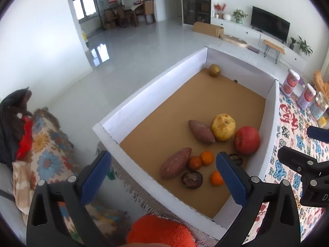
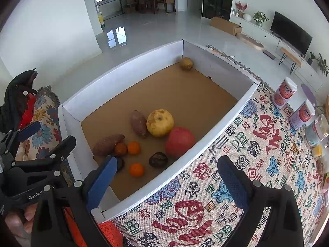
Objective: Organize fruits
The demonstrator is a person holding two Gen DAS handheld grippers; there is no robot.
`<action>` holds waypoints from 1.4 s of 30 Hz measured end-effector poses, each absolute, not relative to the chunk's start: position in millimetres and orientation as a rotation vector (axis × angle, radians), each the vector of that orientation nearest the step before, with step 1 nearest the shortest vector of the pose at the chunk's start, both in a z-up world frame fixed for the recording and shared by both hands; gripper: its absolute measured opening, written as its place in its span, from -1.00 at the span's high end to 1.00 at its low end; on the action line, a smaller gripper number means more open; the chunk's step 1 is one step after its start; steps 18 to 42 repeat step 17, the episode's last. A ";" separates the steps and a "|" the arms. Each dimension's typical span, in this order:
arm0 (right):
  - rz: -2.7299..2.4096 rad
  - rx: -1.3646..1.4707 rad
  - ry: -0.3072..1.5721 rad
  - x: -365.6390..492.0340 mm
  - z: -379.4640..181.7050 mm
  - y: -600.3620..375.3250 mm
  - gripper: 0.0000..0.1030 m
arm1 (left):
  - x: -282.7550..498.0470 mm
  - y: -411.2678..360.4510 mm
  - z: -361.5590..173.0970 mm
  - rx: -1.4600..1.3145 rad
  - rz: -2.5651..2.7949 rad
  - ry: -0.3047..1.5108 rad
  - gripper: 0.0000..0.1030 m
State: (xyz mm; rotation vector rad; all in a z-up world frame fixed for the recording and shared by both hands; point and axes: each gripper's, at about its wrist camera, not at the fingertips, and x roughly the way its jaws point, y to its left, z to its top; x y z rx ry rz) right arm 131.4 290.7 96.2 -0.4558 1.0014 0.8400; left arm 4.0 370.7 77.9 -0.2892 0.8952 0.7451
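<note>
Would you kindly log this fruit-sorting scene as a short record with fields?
container: white cardboard box with brown floor
near cluster: two sweet potatoes, yellow pear, red pomegranate, three small oranges, two dark round fruits
far corner: lone brownish round fruit
left claw: open, empty
right claw: open, empty
beside box: patterned cloth, two labelled cans

white walls (image 1: 41,30), glossy pale floor (image 1: 133,47), television (image 1: 270,23)

Both wrist cameras look steeply down, fairly near, sharing the white box (image 1: 144,94) (image 2: 123,78); edges seem warped.
</note>
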 end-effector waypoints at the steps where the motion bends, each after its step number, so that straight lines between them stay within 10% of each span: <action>1: 0.841 -0.453 1.007 131.0 96.3 291.0 -0.90 | 3.2 371.5 78.1 -0.296 0.743 0.896 -0.98; 42: 0.836 -0.461 1.013 124.8 95.5 297.3 -0.90 | 1.5 373.0 76.8 -0.320 0.725 0.899 -0.98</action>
